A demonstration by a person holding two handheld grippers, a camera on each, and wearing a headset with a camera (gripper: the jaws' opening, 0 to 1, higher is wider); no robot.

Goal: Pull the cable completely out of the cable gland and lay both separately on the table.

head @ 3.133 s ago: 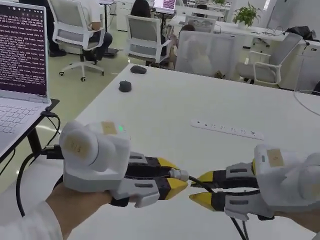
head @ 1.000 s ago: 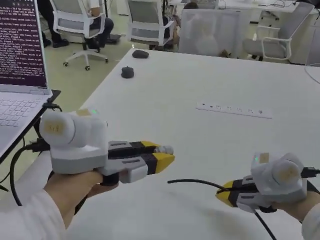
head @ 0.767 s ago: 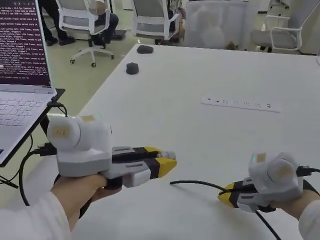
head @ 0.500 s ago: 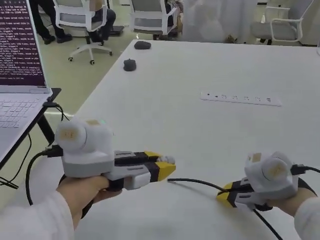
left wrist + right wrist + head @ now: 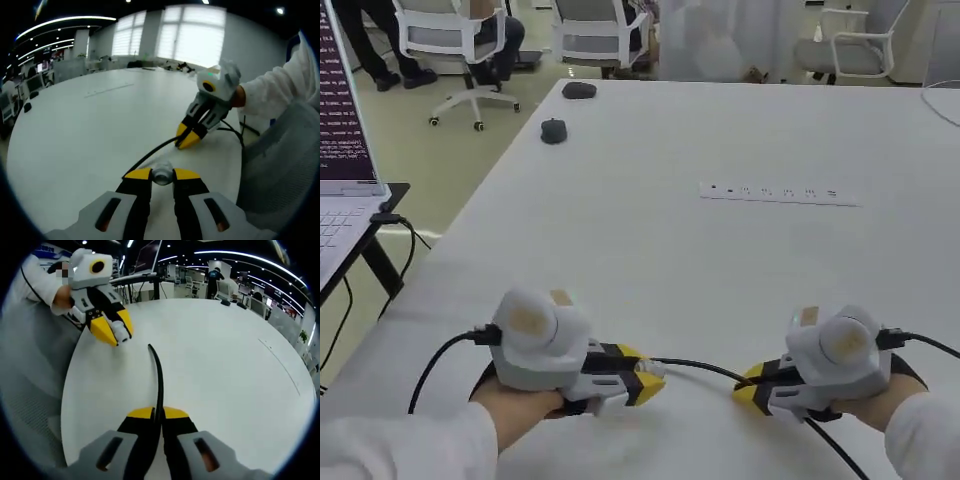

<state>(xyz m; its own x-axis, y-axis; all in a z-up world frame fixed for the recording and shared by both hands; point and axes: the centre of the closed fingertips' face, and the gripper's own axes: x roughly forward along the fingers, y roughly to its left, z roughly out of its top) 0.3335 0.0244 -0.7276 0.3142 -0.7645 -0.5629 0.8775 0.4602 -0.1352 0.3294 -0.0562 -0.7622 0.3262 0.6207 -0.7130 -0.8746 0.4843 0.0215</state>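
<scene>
Far left, a laptop (image 5: 338, 120) stands open just off the edge of the white table (image 5: 650, 260). Moving in, the left gripper (image 5: 648, 376) is held low at the near edge. Its yellow-tipped jaws are clamped on the cable gland (image 5: 162, 174), and the silvery fitting is pinched right at the tips, poking forward. And the gland is off the cable! The black cable (image 5: 695, 366) has its free end just beside the left gripper's tips, and in the right gripper view there is a clear gap between that end and the gland. From there it runs rightward in a gentle curve, low along the tabletop, straight into the right gripper (image 5: 744, 386). Those jaws are squeezed tight on it, and the cable trails out behind toward the person. The two grippers sit near each other, tips facing. Further back on the table, a dark mouse (image 5: 553, 131) lies at left and a white power strip (image 5: 778, 193) off to the right, both well apart from the action.
</scene>
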